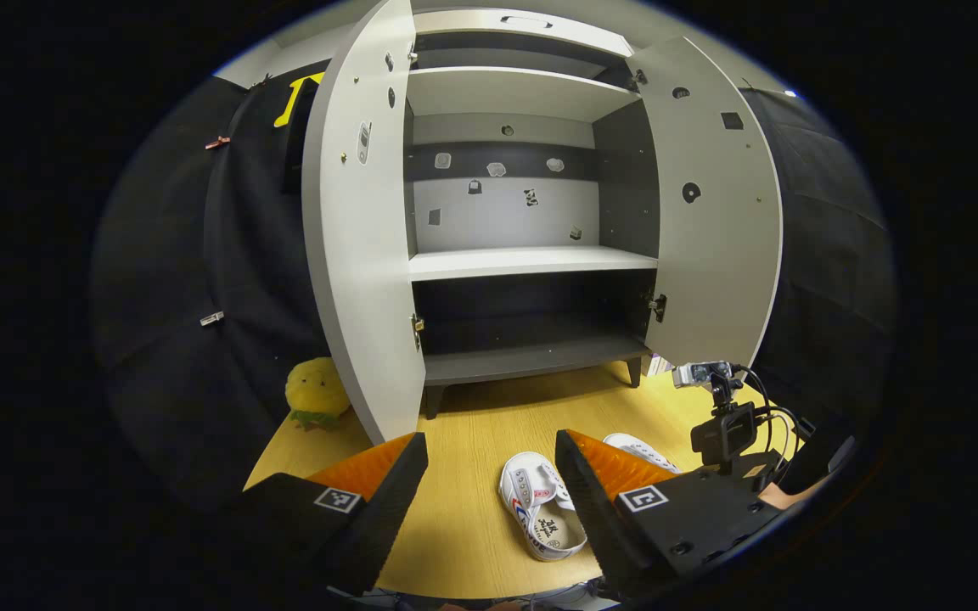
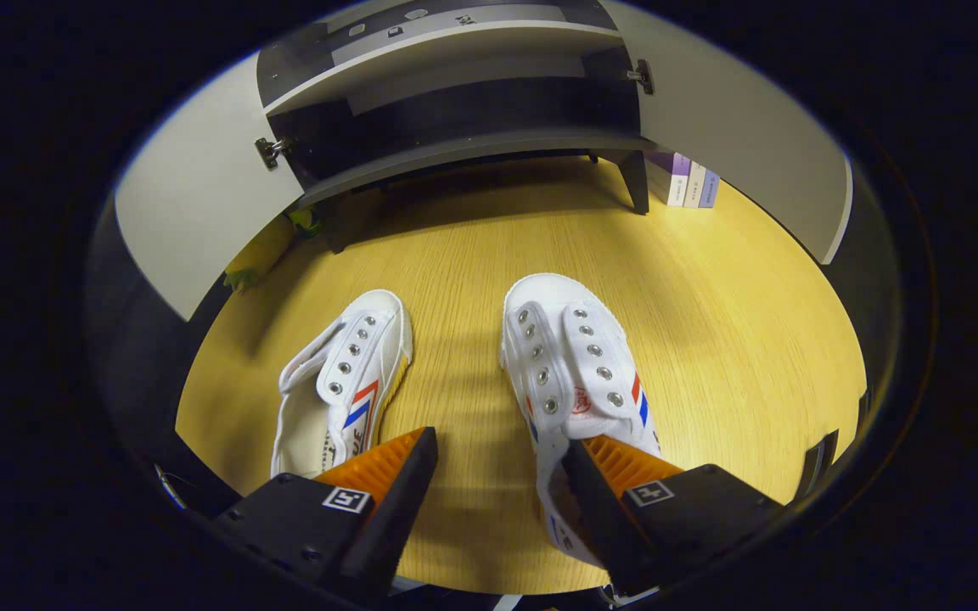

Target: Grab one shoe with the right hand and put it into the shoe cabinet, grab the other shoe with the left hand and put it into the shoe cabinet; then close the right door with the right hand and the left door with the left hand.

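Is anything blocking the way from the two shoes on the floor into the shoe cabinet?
Nothing visible does. Both cabinet doors, left door and right door, stand open, and bare wooden floor lies between the shoes, left shoe and right shoe, and the cabinet's bottom shelf.

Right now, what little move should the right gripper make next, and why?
Probably ease the right gripper down a bit further so its fingers straddle the side of the right shoe. It's open, one finger already inside the shoe's opening, both shoes sit on the floor, and the cabinet stands open.
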`<state>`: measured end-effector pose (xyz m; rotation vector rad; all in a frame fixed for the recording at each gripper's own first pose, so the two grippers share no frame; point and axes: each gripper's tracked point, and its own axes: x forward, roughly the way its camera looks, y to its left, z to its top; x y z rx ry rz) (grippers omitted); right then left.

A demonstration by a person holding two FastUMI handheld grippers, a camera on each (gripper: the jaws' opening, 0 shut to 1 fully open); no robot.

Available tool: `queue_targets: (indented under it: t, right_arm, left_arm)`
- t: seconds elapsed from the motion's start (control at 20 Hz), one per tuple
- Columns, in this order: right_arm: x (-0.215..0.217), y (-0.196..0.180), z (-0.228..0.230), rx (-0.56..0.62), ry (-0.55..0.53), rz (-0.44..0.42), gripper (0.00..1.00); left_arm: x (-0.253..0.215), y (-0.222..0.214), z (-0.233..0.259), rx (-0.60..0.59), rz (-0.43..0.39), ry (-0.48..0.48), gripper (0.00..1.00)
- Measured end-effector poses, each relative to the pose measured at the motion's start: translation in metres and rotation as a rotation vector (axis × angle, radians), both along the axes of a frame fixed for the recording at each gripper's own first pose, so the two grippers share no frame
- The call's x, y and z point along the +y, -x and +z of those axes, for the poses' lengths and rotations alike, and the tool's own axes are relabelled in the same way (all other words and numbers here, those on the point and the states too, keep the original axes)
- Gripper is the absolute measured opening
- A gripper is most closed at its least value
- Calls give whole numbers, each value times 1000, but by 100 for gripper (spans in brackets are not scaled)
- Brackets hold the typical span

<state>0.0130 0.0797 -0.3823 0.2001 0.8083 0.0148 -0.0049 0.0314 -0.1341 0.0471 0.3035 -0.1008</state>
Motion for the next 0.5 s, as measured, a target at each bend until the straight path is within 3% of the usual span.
queue_targets:
  t: [0.05, 0.1, 0.15, 0.2, 0.35, 0.4, 0.45, 0.5]
  right_arm:
    - [-3, -1, 0, -3, 6, -16, 78]
    - [-6, -7, 0, -23, 13, -38, 73]
    - [-9, -10, -2, -31, 24, -49, 55]
    - [-14, -12, -2, -32, 39, -57, 57]
    - [-17, -20, -6, -22, 35, -72, 23]
    - [-15, -23, -8, -25, 25, -74, 24]
    - [-12, -17, 2, -23, 20, -74, 14]
    - [-11, -24, -4, -19, 12, -71, 14]
  left_arm:
    - [0, 0, -1, 3, 0, -4, 94]
    - [0, 0, 0, 2, -2, -8, 94]
    - [0, 0, -1, 4, -3, -13, 94]
    - [0, -1, 1, 1, -5, -16, 94]
    - [-5, 0, 1, -1, -17, -8, 94]
    - [-6, 1, 2, -2, -21, -7, 94]
    - [-8, 2, 1, -2, -24, -6, 94]
    - [-10, 3, 1, -3, -28, -6, 94]
